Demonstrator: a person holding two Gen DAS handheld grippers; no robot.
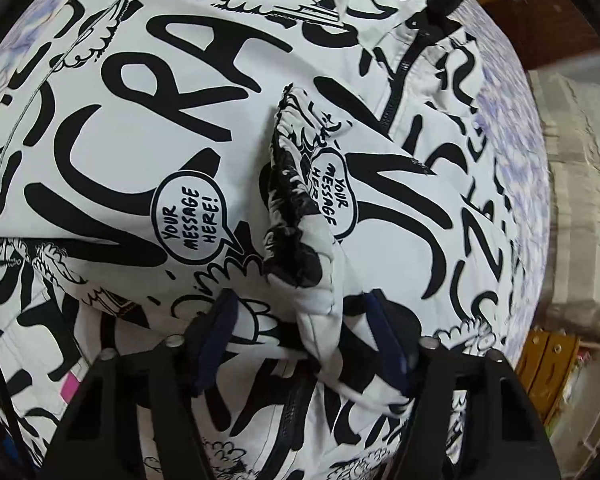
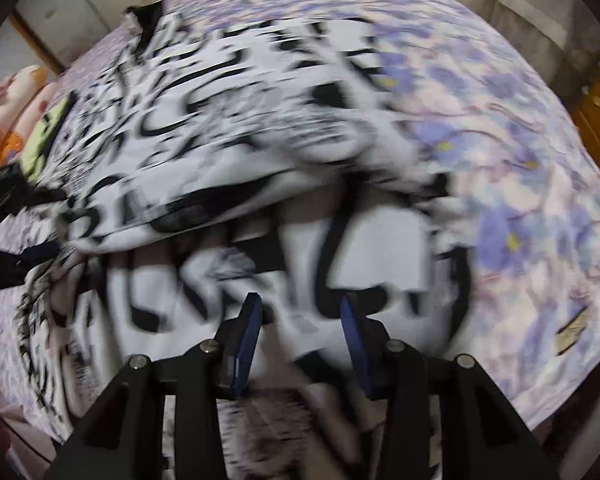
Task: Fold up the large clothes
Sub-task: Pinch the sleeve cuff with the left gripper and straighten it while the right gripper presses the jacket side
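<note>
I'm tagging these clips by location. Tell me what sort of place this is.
Most likely a bedroom at home. The black-and-white graffiti-print jacket lies spread on a bed covered with a purple floral bedsheet; a pale plush toy sits at the bed's edge, and orange wooden furniture stands alongside.

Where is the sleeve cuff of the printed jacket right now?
In the left wrist view, the cuff lies centre frame on the jacket, just ahead of the left gripper.
</note>
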